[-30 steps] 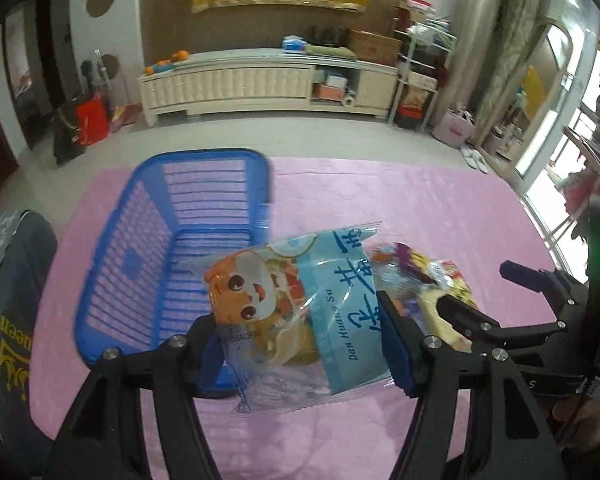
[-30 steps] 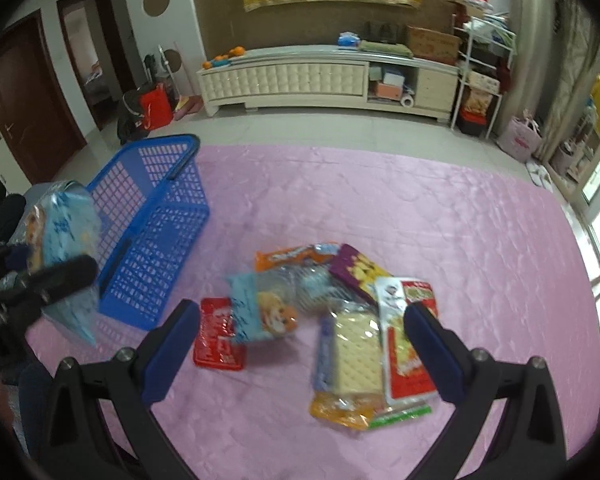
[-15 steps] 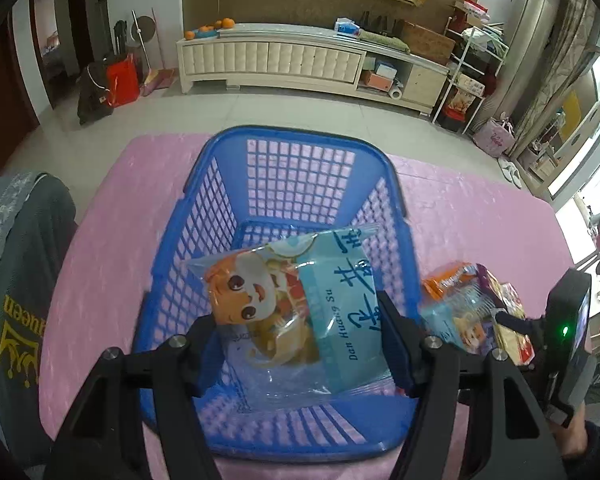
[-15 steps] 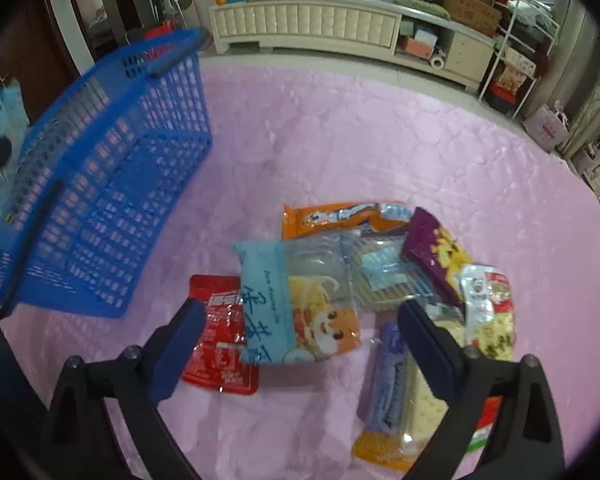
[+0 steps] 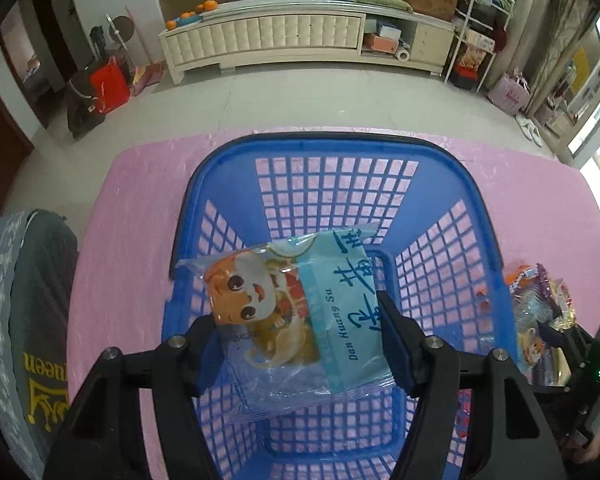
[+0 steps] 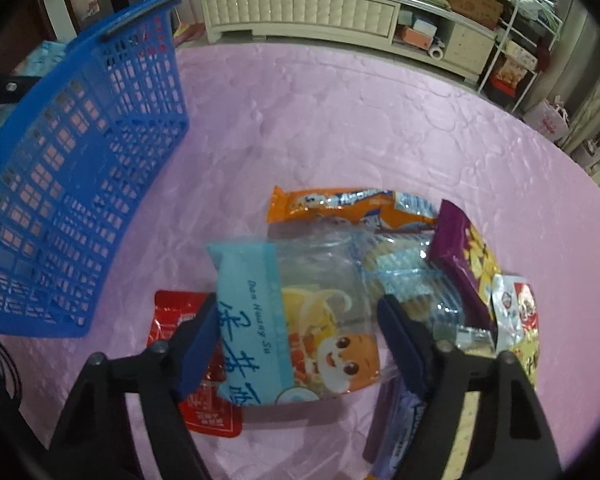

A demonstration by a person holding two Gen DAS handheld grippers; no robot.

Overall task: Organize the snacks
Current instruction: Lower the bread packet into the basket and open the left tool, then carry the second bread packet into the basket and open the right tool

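Left wrist view: left gripper (image 5: 300, 326) clamped on light-blue snack pack (image 5: 296, 312), held above the inside of blue basket (image 5: 440, 208) on pink cloth (image 5: 140, 200).

Right wrist view: right gripper (image 6: 298, 330) spread wide astride second light-blue pack (image 6: 292, 328), right of basket; red packet (image 6: 196, 368), orange packet (image 6: 348, 210), purple packet (image 6: 464, 264) adjoining.

blue basket (image 5: 476, 240): moulded plastic lattice, slightly glossy | snack bag (image 5: 300, 312): glossy clear-and-printed film, crinkled | tabletop (image 6: 360, 120): pink quilted cloth, soft sheen | red packet (image 6: 168, 316): shiny foil
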